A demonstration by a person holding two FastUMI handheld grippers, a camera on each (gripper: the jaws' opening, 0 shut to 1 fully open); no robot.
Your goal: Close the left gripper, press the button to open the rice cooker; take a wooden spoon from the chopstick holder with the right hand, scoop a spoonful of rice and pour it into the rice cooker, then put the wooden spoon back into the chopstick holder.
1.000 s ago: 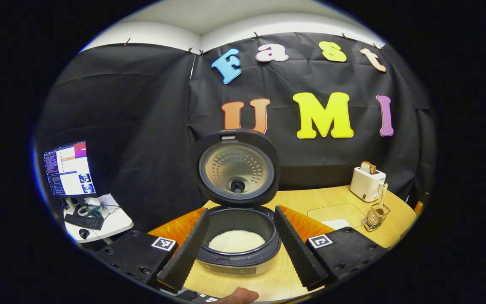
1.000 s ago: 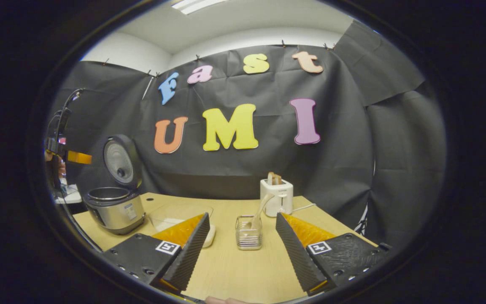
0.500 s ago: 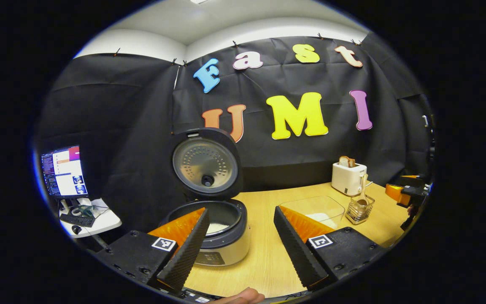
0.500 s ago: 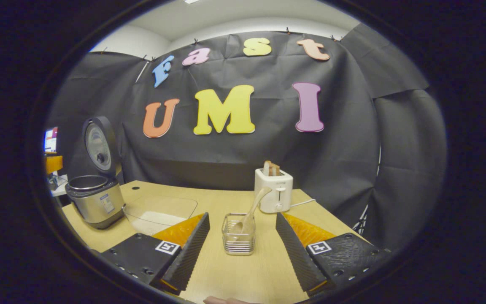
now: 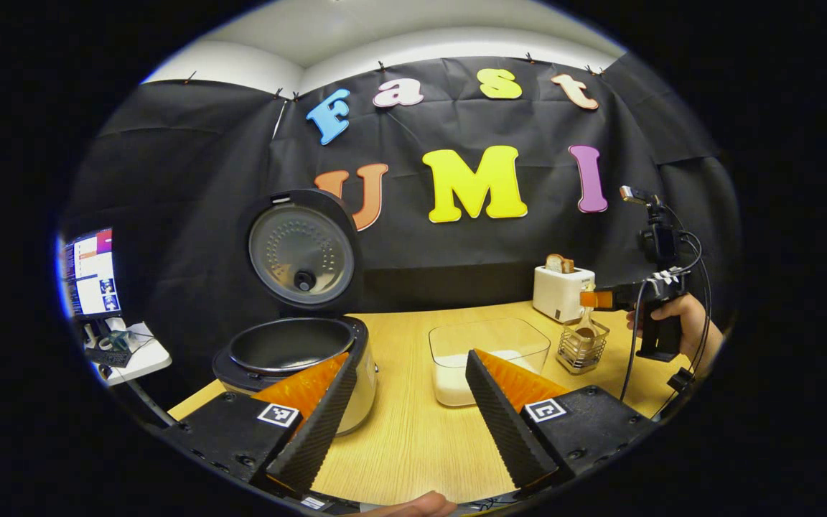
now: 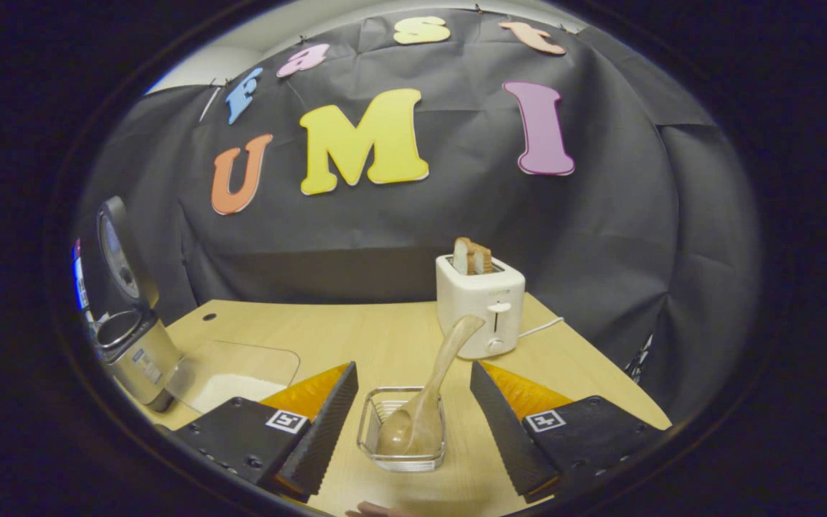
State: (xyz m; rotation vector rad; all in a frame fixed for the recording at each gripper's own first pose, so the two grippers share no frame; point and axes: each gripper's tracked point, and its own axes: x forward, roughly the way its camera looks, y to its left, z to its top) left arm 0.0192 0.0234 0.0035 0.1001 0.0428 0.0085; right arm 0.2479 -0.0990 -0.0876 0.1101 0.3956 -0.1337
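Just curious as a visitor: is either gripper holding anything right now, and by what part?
Nothing is held. The right gripper is open, its fingers either side of the wooden spoon; the left gripper is open.

Ahead of the right claw [image 6: 413, 424], its fingers spread wide, the chopstick holder [image 6: 403, 438] sits between them with the wooden spoon [image 6: 428, 402] leaning up out of it, the toaster [image 6: 482, 312] blocks just behind, and bare table [image 6: 342, 330] stretches leftward.

A white toaster [image 6: 482, 305] holding toast [image 6: 472, 256] stands on the wooden table [image 6: 356, 330].
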